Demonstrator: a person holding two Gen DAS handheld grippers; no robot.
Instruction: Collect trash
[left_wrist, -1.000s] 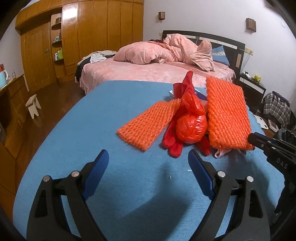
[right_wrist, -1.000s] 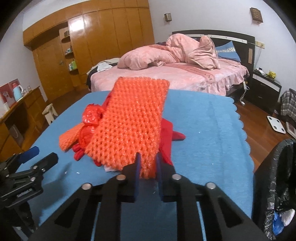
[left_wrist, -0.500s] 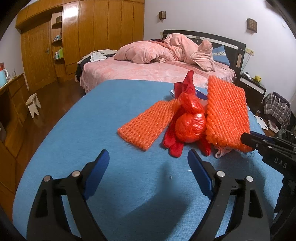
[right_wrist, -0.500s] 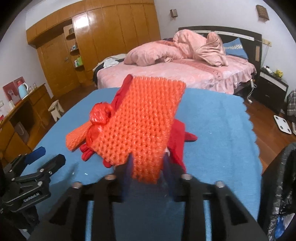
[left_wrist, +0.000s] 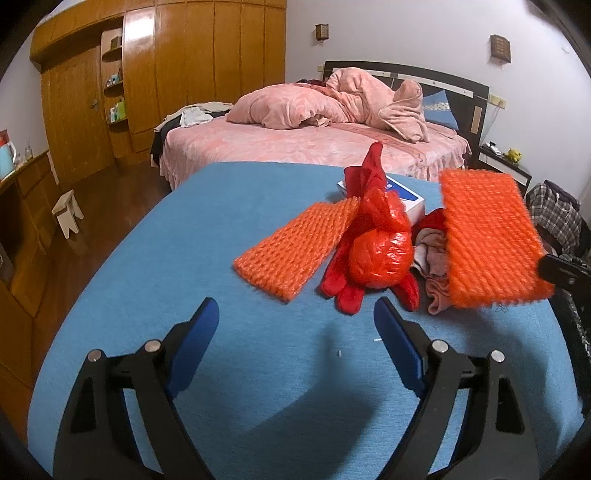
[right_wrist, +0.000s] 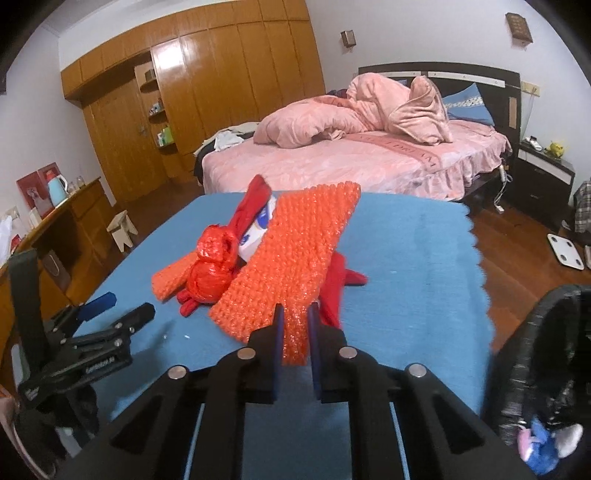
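My right gripper (right_wrist: 295, 314) holds an orange foam net (right_wrist: 295, 258) by its near edge, the jaws closing tight with the pads pressing on it. The net (left_wrist: 487, 243) hangs lifted and tilted above the right of the pile. On the blue tablecloth (left_wrist: 221, 221) lie a second orange foam net (left_wrist: 295, 251), a knotted red plastic bag (left_wrist: 380, 254), a red glove (left_wrist: 343, 291) and a crumpled pinkish cloth (left_wrist: 432, 258). Near the front of the table my left gripper (left_wrist: 295, 306) stands open and empty, short of the pile.
A blue and white box (left_wrist: 406, 199) lies behind the pile. A bin lined with a black bag (right_wrist: 546, 350), with some trash inside, stands at the table's right edge. Beyond are a pink bed (left_wrist: 314, 147), wooden wardrobes and a small stool (left_wrist: 68, 210).
The right gripper has raised the foam net up and to the right off the pile, uncovering the cloth and the box. The left gripper has stayed where it was.
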